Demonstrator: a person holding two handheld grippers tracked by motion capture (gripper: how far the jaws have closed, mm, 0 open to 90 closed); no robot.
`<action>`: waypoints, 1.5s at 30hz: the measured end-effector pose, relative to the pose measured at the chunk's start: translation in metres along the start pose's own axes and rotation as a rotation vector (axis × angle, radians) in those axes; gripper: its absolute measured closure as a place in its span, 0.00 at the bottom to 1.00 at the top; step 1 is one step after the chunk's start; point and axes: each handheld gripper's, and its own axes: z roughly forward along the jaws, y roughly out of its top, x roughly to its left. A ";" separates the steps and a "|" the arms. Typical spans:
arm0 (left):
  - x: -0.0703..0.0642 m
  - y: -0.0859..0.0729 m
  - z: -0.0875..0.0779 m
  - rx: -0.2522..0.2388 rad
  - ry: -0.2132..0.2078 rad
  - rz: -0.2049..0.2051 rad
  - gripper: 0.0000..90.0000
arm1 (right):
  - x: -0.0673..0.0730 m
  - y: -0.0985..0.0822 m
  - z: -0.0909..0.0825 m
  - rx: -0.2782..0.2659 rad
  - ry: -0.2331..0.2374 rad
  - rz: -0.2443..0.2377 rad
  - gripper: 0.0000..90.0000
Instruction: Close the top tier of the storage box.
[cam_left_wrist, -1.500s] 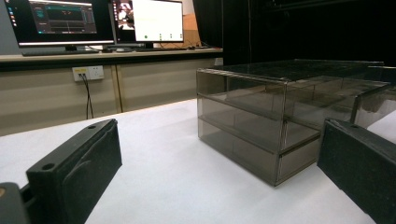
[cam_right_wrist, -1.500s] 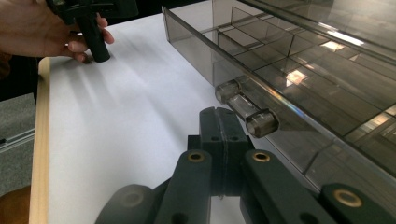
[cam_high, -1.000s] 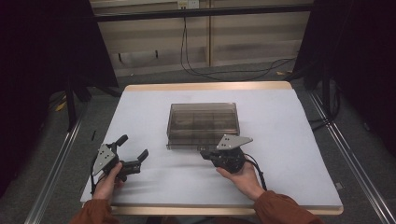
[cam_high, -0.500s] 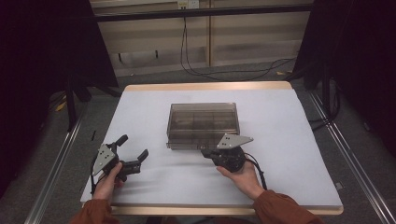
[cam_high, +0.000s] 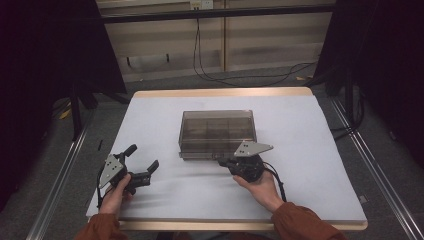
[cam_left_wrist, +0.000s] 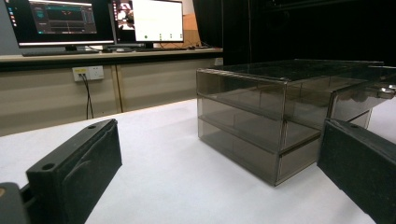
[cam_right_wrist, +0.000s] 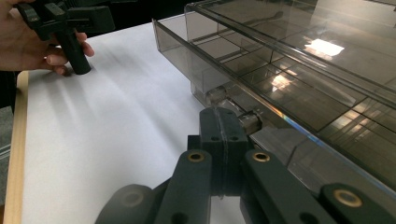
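Observation:
A smoky see-through drawer box stands in the middle of the white table. My right gripper lies at the box's front edge, jaws shut. In the right gripper view its closed tips sit against the drawer front, just left of a small clear knob; nothing shows between the jaws. My left gripper rests on the table at the front left, open and holding nothing. In the left gripper view its jaws stand wide apart, with the box farther off.
The table's wooden front edge is close to both hands. Bare white surface lies between the two grippers and to the right of the box. Monitors stand on a bench behind. Cables run across the floor beyond the table.

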 end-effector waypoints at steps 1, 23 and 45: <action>0.000 0.000 0.000 0.000 0.000 0.000 0.00 | 0.000 0.000 0.000 0.001 -0.001 -0.001 1.00; 0.000 0.000 0.000 0.000 0.000 -0.001 0.00 | -0.003 0.003 0.004 -0.002 -0.005 -0.001 1.00; 0.000 0.000 0.000 0.000 0.000 -0.001 0.00 | -0.008 0.003 0.006 -0.009 -0.016 0.013 1.00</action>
